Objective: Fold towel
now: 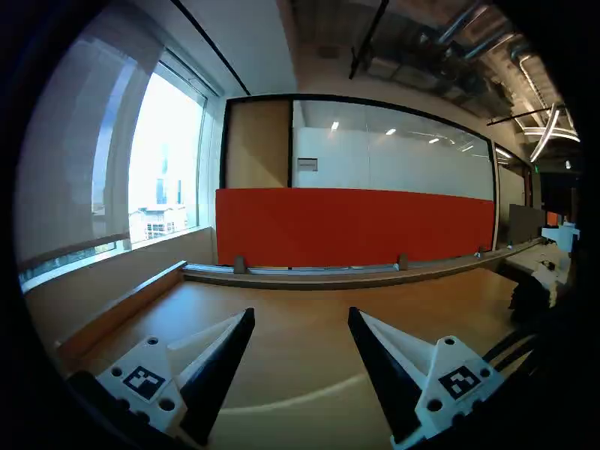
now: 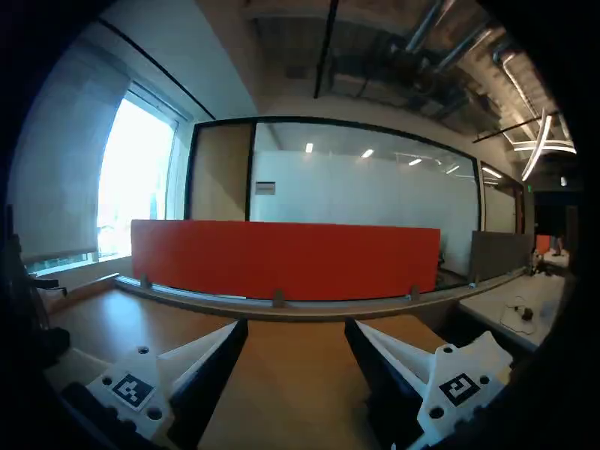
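Smooth, faintly glossy wood is being shown by the desk top; matt white and black plastic by the left gripper and right gripper; a matt face by the red divider.

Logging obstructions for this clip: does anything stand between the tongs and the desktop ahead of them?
Nothing visible does. The left tongs and right tongs are open over bare wooden desk; the red divider stands beyond.

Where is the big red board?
In both gripper views the red divider panel stands along the far edge of the wooden desk, straight ahead, below the glass wall.
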Tool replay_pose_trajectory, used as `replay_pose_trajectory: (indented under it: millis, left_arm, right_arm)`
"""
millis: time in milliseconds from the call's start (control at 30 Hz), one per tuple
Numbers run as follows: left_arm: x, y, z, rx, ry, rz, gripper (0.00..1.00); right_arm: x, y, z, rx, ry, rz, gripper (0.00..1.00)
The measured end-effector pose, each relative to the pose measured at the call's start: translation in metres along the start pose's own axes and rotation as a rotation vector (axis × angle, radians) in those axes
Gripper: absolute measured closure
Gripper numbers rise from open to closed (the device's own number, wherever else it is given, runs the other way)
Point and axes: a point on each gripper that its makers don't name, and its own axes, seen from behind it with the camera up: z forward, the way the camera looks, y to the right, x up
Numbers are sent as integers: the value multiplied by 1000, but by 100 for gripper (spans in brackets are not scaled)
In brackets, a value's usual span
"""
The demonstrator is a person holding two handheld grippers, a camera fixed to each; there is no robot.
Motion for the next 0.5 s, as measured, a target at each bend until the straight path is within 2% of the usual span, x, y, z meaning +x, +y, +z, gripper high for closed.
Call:
replay_pose_trajectory:
  millis: [500]
  left_arm:
    - [-45,-13,4,28,42,-7,8]
  right_arm:
    - [-23,-11,0,11,-21,-58,0]
